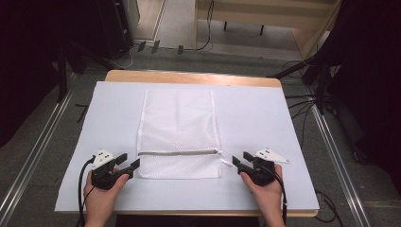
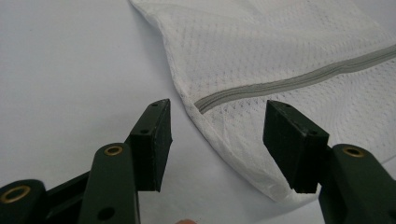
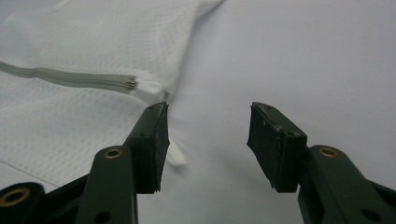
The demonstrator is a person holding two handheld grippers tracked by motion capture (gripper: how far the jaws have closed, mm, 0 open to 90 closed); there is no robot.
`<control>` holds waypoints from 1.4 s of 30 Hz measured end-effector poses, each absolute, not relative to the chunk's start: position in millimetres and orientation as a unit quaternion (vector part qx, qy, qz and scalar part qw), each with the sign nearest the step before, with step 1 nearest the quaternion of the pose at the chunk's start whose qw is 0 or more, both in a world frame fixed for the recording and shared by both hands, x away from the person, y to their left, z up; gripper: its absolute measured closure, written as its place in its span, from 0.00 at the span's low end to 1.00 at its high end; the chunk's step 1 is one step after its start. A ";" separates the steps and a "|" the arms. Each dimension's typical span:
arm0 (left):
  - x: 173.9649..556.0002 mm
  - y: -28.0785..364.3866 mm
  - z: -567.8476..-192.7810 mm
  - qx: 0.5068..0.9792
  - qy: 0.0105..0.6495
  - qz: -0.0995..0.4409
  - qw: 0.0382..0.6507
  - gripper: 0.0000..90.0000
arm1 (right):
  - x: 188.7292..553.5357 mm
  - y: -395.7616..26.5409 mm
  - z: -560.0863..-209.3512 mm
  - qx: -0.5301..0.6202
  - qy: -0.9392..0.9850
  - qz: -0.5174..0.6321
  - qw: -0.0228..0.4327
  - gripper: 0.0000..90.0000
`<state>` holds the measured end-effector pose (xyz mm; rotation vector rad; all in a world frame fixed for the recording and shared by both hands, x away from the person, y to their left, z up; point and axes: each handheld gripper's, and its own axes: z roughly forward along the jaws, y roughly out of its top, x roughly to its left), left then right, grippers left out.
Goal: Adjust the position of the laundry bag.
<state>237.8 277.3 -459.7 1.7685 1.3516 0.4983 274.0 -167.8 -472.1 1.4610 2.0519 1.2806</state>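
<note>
**Two grippers flanking a mesh laundry bag at its zipper**

Lying flat near the middle of the white table cover (image 1: 265, 118): a white mesh laundry bag (image 1: 178, 123), long side running away from the person, near edge close to the front of the table. Crossing the bag's near part from side to side: a grey zipper (image 1: 179, 152), shut along its visible length, with the slider at the right end and a small white pull tab (image 3: 176, 156) trailing off the bag's right edge onto the cover.

Held low at the bag's near left corner: the left gripper (image 1: 134, 162), jaws spread and pointing toward the bag. Seen in the left gripper view: the bag's left edge (image 2: 224, 130) running between the spread jaws, the zipper's left end just beyond the tips, neither pad pressing on the fabric. Nothing pinched.

Held low just off the bag's right edge, level with the zipper: the right gripper (image 1: 235, 160), jaws likewise spread and empty. Seen in the right gripper view: the zipper slider (image 3: 131, 83) just beyond the left jaw's tip, the white pull tab partly hidden behind that jaw, bare cover between the two pads.

Beneath the cover: a wooden tabletop (image 1: 189, 77), showing along the far edge.
</note>
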 end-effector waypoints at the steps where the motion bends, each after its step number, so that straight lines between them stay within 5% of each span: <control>1: 237.8 277.3 -459.7 0.705 0.539 0.199 0.417 0.47 | 274.0 -167.8 -472.1 0.511 0.717 0.448 0.157 0.55; 11: 238.1 281.4 -461.1 0.703 0.542 0.200 0.414 0.47 | 301.8 -123.5 -485.9 0.477 0.761 0.421 0.126 0.53; 16: 238.3 280.4 -461.1 0.705 0.539 0.201 0.414 0.48 | 300.8 -112.2 -485.5 0.452 0.776 0.420 0.129 0.60; 17: 238.1 278.6 -461.1 0.706 0.538 0.201 0.414 0.48 | 298.2 -109.5 -485.1 0.437 0.786 0.418 0.133 0.70; 24: 236.9 275.7 -460.7 0.708 0.533 0.202 0.417 0.48 | 290.7 -106.9 -484.7 0.423 0.796 0.411 0.141 0.93; 42: 234.1 270.3 -460.0 0.710 0.530 0.199 0.419 0.48 | 271.2 -139.7 -477.2 0.421 0.800 0.402 0.146 0.96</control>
